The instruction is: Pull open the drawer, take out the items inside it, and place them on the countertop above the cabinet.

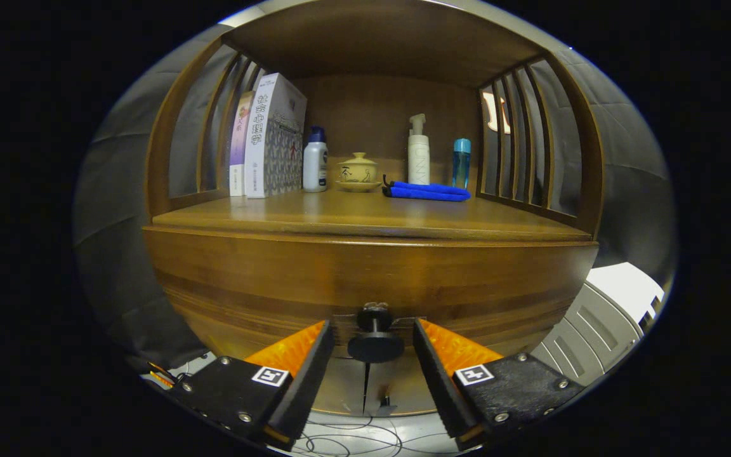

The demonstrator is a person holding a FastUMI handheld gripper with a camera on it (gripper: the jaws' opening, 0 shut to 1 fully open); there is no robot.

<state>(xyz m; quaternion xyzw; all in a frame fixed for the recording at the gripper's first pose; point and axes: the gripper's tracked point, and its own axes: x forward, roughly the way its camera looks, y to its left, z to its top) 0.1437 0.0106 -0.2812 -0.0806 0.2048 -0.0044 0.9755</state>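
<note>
A wooden cabinet fills the gripper view, its drawer front shut flush under the countertop. A dark round knob sticks out from the drawer's lower middle. My gripper stands open with the knob between its two fingers; a small gap shows on each side of the knob. The drawer's inside is hidden.
On the countertop stand books, a white bottle with a blue cap, a lidded tea cup, a white pump bottle, a blue bottle and a folded blue cloth. A white slatted object sits right of the cabinet. Cables lie on the floor.
</note>
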